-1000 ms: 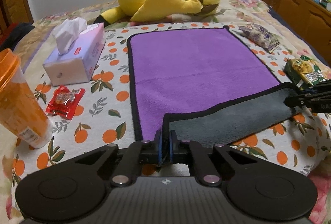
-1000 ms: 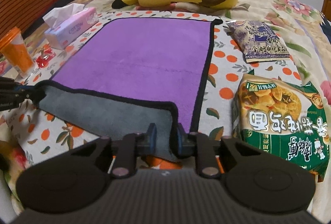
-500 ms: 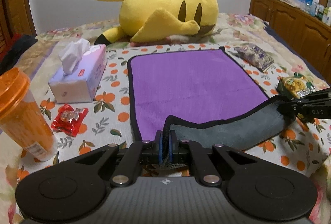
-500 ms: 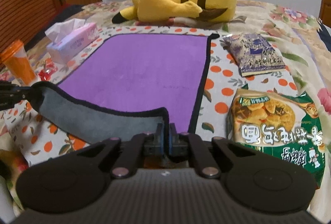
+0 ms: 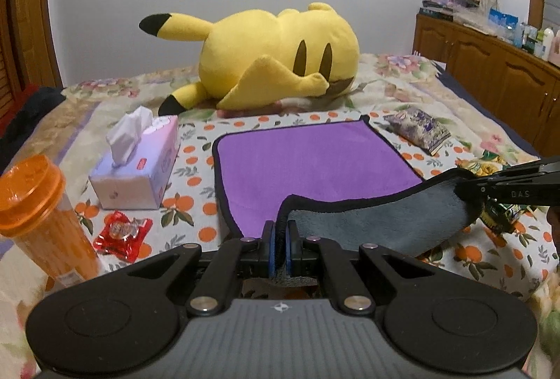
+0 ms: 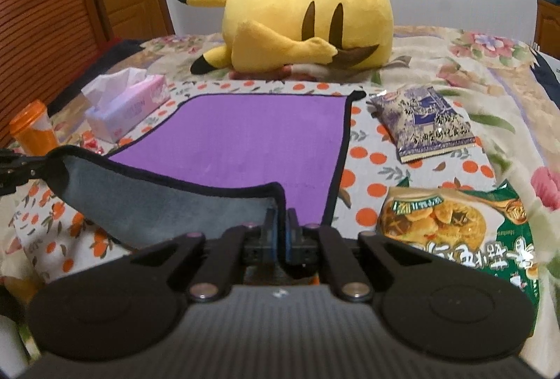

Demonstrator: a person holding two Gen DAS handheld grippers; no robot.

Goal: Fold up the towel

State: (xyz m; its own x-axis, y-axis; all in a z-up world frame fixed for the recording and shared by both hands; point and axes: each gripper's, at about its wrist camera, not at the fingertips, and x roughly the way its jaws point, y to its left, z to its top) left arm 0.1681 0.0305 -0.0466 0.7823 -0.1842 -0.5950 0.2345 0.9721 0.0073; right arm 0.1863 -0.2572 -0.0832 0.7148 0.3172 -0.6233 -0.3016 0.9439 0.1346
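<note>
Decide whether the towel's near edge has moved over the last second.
Yes. The towel's near edge has risen, held by the left gripper and right gripper, now hanging above the bedspread it lay on.

Black left claw point(image 5: 280, 240), blue pads, silver screws, ribbed grey housing.

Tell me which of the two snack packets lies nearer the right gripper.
The green noodle packet, just right of the right gripper. The purple packet lies farther back, beside the towel's far corner.
</note>
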